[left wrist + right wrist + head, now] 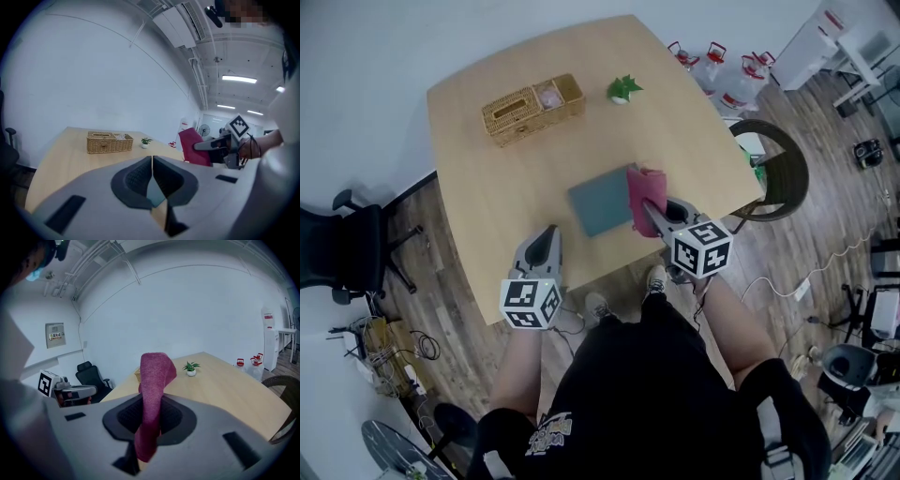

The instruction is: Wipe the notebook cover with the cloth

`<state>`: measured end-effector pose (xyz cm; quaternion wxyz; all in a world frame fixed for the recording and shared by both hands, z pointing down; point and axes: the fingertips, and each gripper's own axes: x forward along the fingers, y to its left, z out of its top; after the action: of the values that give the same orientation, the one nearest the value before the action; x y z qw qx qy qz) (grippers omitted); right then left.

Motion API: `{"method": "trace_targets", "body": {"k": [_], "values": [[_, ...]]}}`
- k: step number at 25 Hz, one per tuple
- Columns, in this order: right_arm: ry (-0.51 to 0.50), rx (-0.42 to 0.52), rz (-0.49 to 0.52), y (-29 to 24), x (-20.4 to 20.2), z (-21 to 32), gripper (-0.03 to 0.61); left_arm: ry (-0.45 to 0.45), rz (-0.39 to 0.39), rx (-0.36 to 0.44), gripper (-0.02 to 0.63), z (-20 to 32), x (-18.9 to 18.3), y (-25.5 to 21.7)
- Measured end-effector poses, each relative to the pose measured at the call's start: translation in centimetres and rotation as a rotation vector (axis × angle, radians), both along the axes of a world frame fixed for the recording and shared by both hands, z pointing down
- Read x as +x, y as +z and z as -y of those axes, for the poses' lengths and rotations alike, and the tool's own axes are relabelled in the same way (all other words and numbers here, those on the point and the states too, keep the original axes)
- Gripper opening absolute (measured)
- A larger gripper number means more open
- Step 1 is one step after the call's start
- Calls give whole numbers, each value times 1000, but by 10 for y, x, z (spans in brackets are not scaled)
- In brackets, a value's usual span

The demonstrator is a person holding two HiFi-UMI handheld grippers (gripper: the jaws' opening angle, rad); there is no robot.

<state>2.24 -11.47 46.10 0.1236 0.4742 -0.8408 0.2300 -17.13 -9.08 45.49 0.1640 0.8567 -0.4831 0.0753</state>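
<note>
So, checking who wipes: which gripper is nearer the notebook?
Right. The right gripper, clamping the cloth, is at the notebook's right edge; the left gripper is off its near-left corner.

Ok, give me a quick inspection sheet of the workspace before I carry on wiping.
Surface: light wooden table, no spills seen.
Job's things: grey-teal notebook lies flat near the table's front edge. The magenta cloth hangs by the notebook's right edge; I cannot tell whether it touches the cover.
Clutter: wicker tissue box and small potted plant at the far side, apart from the notebook.
Grippers: left gripper has its jaws together and is empty. Right gripper is clamped on the cloth.
Cables: loose cables on the floor at left; none on the table.
Surroundings: office chair, water jugs.
</note>
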Motion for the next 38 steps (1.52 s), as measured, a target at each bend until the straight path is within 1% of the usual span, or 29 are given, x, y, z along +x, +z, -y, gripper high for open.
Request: {"method": "trace_targets", "body": {"k": [3,8,10,18,23,27,32,38], "values": [[-12,11,16,-4,6,-11,67,-6,21,-10,11,-13,11,5],[-61,30,29,-9,25,-34,67,-24,-2,-45,11,-41,43,10],[-90,37,39,-11,34,-46,67,-37,-5,-48,11,-53,56,8],[-206,54,105,-12,88,-103,67,-149,32,-21,12,-113,118,-9],[-278,66,152,-13,117,-141,67,-221,48,-31,12,-163,156,-8],[-327,65,157,-10,129,-165,67,-251,50,-56,12,-197,182,-2],[-361,59,177,-7,138,-179,67,-282,82,-53,12,-214,198,-1],[-377,60,190,-7,138,-188,67,-306,86,-46,12,-223,201,-5]]}}
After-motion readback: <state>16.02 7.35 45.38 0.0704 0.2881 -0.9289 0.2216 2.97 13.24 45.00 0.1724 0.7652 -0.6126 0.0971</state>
